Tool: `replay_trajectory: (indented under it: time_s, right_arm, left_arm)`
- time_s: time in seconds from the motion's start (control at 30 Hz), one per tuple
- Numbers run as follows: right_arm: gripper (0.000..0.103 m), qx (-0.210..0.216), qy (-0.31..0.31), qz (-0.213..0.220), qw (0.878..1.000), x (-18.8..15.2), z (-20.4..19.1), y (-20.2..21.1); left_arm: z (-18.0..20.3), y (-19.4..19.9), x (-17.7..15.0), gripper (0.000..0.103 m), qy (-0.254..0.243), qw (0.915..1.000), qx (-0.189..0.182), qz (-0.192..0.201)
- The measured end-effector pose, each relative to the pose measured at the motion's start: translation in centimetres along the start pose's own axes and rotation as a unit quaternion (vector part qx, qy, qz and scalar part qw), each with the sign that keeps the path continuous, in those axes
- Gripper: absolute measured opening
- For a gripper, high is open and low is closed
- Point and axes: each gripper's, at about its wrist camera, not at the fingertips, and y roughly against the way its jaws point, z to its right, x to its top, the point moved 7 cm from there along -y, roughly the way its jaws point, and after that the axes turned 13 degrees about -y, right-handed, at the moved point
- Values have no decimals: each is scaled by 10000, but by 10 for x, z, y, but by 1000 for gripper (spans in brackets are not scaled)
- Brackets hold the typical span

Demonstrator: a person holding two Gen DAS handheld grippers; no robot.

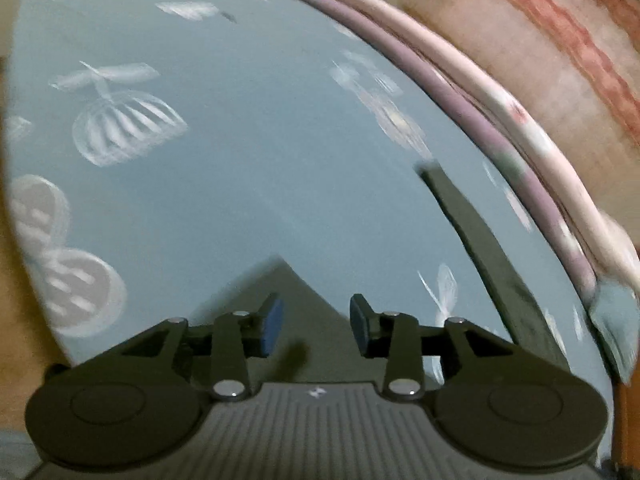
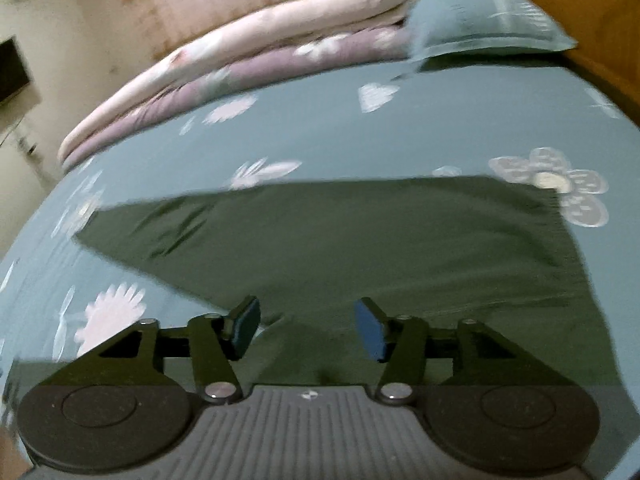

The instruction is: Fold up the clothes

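A: Where is the garment found?

B: The dark green garment is spread on the blue flowered bedsheet, just below the right gripper; one corner of it is seen under the left gripper.

A: And the jaws?

B: Both pairs are stood apart, and nothing is pinched (cloth is only seen beneath them).

A: How should the next fold be done well?

B: In my judgement, an edge or corner should be chosen first, and one layer only should be pinched. Both grips should be lifted together, so that the cloth is carried over evenly and no crease is dragged in. The folded quilts should be kept clear of.
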Motion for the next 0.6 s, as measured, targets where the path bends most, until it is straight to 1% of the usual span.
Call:
replay_trajectory:
  time_s: [0.03,0.07,0.1,0.17,0.2,0.23,0.27,0.3,0.37,0.4,0.43,0.47,0.5,0.53,0.57,0.6]
  right_arm:
    - [65,23,94,-125,9999,-5,-5,-3]
    - [65,5,219,-247,9995,-11,-9,-7]
    - [69,-14,346,-368,9987,-17,-13,-9]
    - [70,-114,677,-571,9960,-30,-19,-14]
    - [72,-173,861,-654,9940,-36,-21,-17]
    - [72,-222,1029,-720,9918,-42,-24,-18]
    - [72,-217,1202,-761,9896,-48,-29,-20]
    - [73,-211,1374,-800,9871,-53,-33,-22]
    - [74,-113,1696,-822,9820,-62,-45,-26]
    - [77,-43,1774,-850,9804,-66,-50,-30]
    - [81,27,1849,-879,9788,-70,-55,-35]
    - [81,102,1855,-944,9781,-75,-58,-43]
    - [81,24,1851,-1001,9776,-78,-58,-52]
    - [81,-52,1849,-1054,9771,-81,-57,-61]
    - [83,-69,1892,-988,9769,-81,-59,-67]
    - [90,-86,1935,-921,9767,-81,-60,-73]
  left_arm:
    - [6,-7,-5,38,-131,9999,-29,-99]
    - [8,-13,-8,38,-294,9994,94,-186]
    - [7,-18,-9,38,-485,9980,352,-224]
    - [1,-20,-6,39,-816,9919,954,-200]
    - [-1,-19,-2,38,-813,9902,1119,-193]
    - [-2,-17,2,37,-747,9901,1167,-212]
    - [1,-16,6,37,-698,9914,1085,-194]
    - [7,-13,9,37,-666,9938,876,-140]
    - [27,-11,11,45,-774,9959,466,-104]
    - [40,-12,8,46,-874,9957,258,-141]
    - [54,-15,2,48,-989,9948,47,-220]
    - [68,-19,-3,48,-1104,9933,-164,-298]
    - [81,-23,-10,48,-1239,9911,-316,-376]
    - [92,-28,-17,48,-1394,9883,-410,-454]
    - [103,-33,-24,49,-1548,9852,-505,-531]
    - [112,-38,-31,49,-1704,9821,-514,-617]
